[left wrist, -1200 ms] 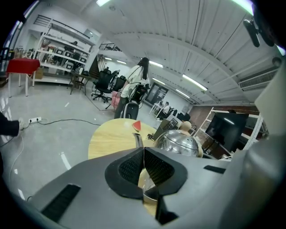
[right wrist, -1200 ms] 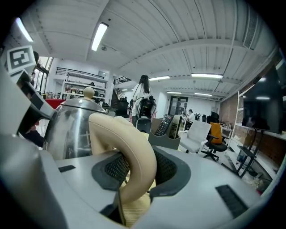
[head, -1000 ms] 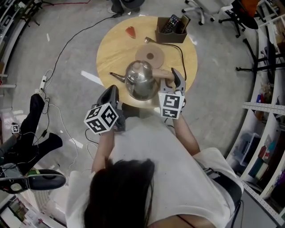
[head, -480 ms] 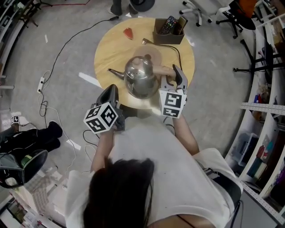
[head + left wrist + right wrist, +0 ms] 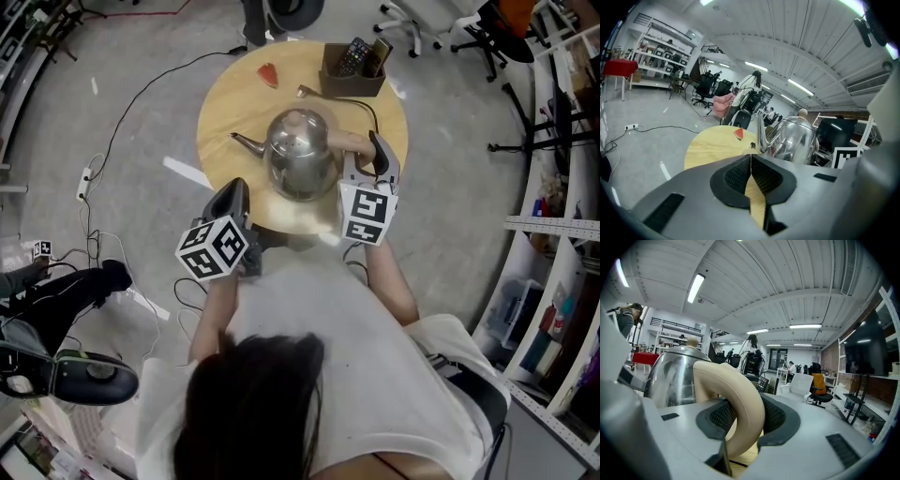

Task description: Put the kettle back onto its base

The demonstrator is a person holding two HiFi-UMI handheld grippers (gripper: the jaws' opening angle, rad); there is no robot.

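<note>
Holding a remote (image 5: 354, 53), brown box (image 5: 352, 82) on round table (image 5: 225, 103) beyond kettle (image 5: 300, 155).

Glossy polished metal kettle (image 5: 300, 155), smooth cream plastic handle (image 5: 736, 399), pale wood-grain table (image 5: 234, 98)

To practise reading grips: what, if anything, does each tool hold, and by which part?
The right tool grips the steel kettle by its beige handle; the left tool is shut and holds nothing.

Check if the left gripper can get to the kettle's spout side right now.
Probably yes. The left gripper, shut and empty, sits by the table's near edge with only bare tabletop between it and the spout; the right gripper clamps the kettle's handle on the opposite side.
</note>
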